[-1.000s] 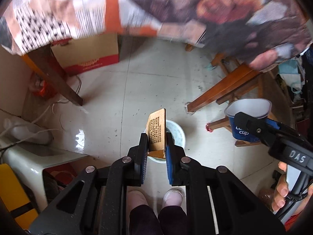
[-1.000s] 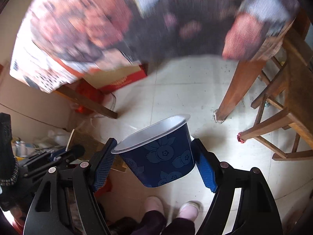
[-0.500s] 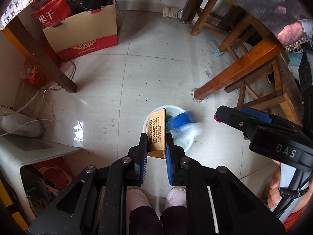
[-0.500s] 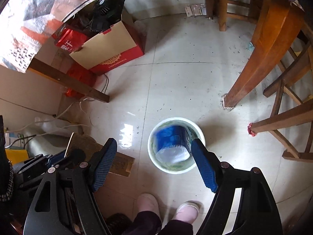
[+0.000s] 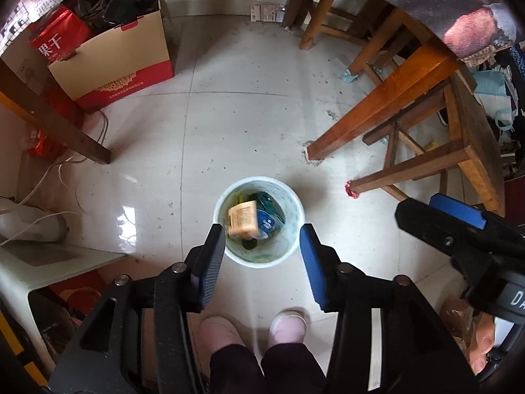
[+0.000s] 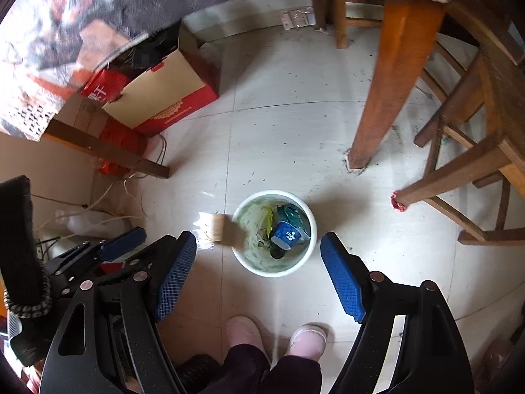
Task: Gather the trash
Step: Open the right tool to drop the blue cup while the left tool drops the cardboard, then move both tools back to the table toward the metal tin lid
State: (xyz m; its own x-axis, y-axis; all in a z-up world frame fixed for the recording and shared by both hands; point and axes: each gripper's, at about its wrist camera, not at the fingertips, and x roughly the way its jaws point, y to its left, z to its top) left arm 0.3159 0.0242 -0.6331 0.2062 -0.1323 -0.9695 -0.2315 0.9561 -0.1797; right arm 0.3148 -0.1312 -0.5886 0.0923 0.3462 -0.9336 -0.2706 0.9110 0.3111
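A white waste bin [image 5: 259, 180] [image 6: 274, 193] stands on the tiled floor below both grippers. A blue paper cup [image 5: 267, 224] [image 6: 287, 234] lies inside it with green scraps. A tan printed carton [image 5: 242, 218] is loose and blurred in the air; it shows over the bin's mouth in the left wrist view and just left of the rim in the right wrist view [image 6: 217, 227]. My left gripper [image 5: 261, 233] points down over the bin, its jaws opening and nothing between them. My right gripper [image 6: 258, 239] is open and holds nothing.
A person's pink shoes [image 5: 288, 326] stand just behind the bin. Wooden table and stool legs [image 5: 370, 115] are at the right. A red and tan cardboard box [image 5: 115, 65] is at the back left. Cables and a white appliance [image 5: 29, 226] lie at the left.
My left jaws have parted and the tan carton has left them, dropping toward the bin. The blue cup, mid-fall half a second ago, lies in the bin. Both grippers have sunk lower.
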